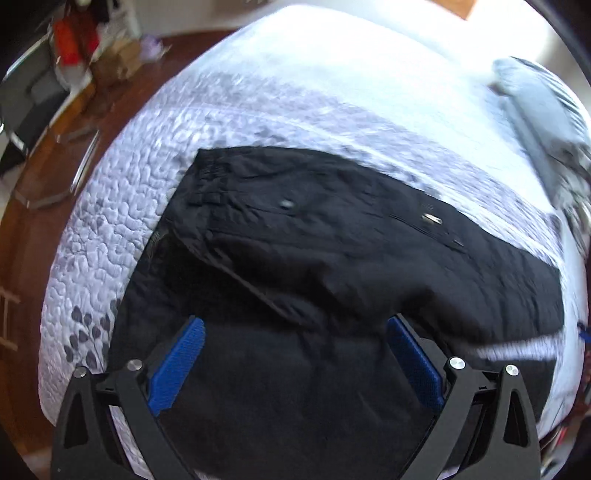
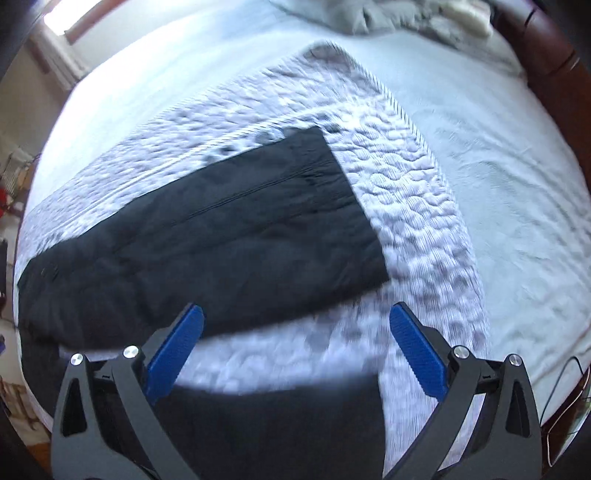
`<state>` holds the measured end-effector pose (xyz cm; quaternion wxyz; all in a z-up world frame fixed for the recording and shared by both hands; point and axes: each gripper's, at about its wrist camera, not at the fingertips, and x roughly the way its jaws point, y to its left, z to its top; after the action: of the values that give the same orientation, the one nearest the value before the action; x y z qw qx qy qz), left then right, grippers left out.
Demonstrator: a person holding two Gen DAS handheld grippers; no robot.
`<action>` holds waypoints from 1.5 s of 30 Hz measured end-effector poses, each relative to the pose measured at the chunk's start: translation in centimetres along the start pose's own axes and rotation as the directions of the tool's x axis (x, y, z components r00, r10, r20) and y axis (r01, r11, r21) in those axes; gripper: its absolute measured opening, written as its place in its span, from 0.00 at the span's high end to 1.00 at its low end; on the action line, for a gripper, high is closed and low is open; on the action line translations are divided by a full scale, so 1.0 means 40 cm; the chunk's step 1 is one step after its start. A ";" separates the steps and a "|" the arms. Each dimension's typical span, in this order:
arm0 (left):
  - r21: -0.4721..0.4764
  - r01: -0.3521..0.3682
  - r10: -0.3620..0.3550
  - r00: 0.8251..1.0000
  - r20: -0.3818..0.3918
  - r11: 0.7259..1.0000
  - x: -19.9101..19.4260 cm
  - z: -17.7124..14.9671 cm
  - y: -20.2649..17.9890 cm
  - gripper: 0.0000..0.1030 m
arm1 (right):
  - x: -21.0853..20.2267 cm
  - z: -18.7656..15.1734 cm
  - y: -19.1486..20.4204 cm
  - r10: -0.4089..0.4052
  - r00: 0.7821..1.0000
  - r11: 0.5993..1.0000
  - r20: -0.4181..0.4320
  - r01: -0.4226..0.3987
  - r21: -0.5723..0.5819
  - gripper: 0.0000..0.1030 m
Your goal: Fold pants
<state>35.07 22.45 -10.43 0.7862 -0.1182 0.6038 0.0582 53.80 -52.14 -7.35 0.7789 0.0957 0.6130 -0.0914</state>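
Note:
Black pants [image 1: 332, 258] lie spread on a white quilted bedspread [image 1: 129, 206]. In the left wrist view the waistband end is at the upper left and the seat fills the middle. My left gripper [image 1: 295, 325] is open and empty, hovering over the near part of the pants. In the right wrist view one pant leg [image 2: 229, 236] runs from lower left to a hem at the upper middle, and a second dark leg [image 2: 277, 424] lies under the gripper. My right gripper [image 2: 295, 314] is open and empty above the quilt [image 2: 406, 192] between the two legs.
The bed has a pale sheet [image 2: 498, 184] beyond the quilt and grey crumpled bedding [image 2: 388, 14] at its head. A wooden floor [image 1: 44, 177] with boxes and a chair [image 1: 33, 96] lies left of the bed. A dark red headboard [image 2: 554, 66] curves at the right.

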 end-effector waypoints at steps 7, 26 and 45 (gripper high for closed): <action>-0.115 -0.094 0.083 0.992 -0.093 0.989 0.205 0.191 0.118 0.04 | 0.203 0.199 0.010 -0.031 0.999 1.000 -0.027 0.031 -0.005 0.02; -0.100 -0.132 0.117 0.983 -0.142 0.986 0.337 0.275 0.071 0.53 | 0.273 0.242 0.130 -0.086 0.996 0.991 0.003 0.086 -0.098 0.77; 0.041 0.186 -0.190 0.935 0.301 0.982 -0.137 -0.048 0.070 0.88 | -0.296 -0.084 0.132 0.112 0.816 0.981 0.568 -0.001 -0.192 0.90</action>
<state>31.19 24.93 -5.93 0.8721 -0.1605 0.4622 -0.0033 49.28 -45.87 3.59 0.9354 0.0100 0.3515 -0.0361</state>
